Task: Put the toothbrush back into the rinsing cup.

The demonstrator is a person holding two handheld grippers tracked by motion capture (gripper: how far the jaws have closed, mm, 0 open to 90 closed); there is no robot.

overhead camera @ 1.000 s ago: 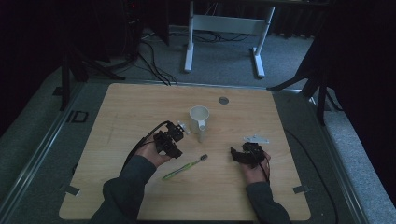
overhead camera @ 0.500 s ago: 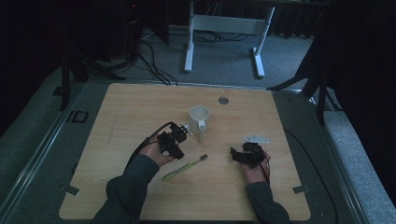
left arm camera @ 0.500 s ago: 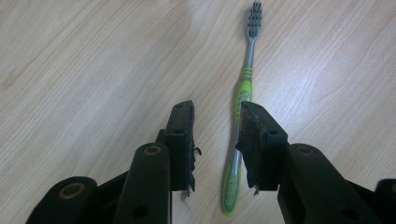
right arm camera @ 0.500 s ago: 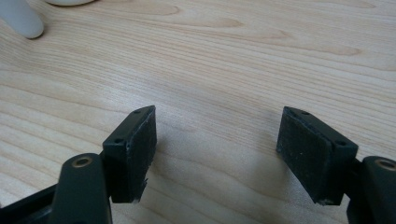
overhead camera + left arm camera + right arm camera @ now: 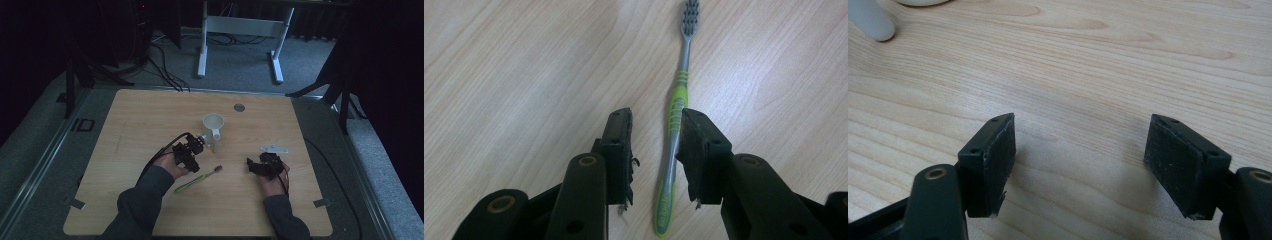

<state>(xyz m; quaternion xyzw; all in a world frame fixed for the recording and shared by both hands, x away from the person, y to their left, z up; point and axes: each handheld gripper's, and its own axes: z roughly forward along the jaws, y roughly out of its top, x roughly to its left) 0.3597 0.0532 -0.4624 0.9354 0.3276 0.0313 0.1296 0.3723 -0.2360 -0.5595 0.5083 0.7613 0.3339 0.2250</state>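
- The left gripper [image 5: 654,150] is hanging low over the wooden table [image 5: 150,115], jaws parted a moderate way and gripping nothing
- The green toothbrush [image 5: 676,115] is lying flat on the wood, and its handle is running up through the gap between those jaws, sitting closer to the right-hand jaw than the other
- Its long axis is lining up almost with the gripper's own pointing direction: butt end down near the camera, bristle head far out ahead, so the jaws are straddling it across its width, which looks like the right way round for a pinch
- From the high view the toothbrush [image 5: 196,179] is slanting across the near half of the table, bristles toward the middle, with the left gripper [image 5: 187,152] just beside it and plainly the nearer of the two
- The right gripper [image 5: 1078,165] is sitting with its jaws spread wide over bare wood, carrying nothing
- In the high view the right gripper [image 5: 264,165] is resting well apart from the brush, off to its right
- A white cup [image 5: 213,125] is standing just beyond the left gripper, handle toward the person
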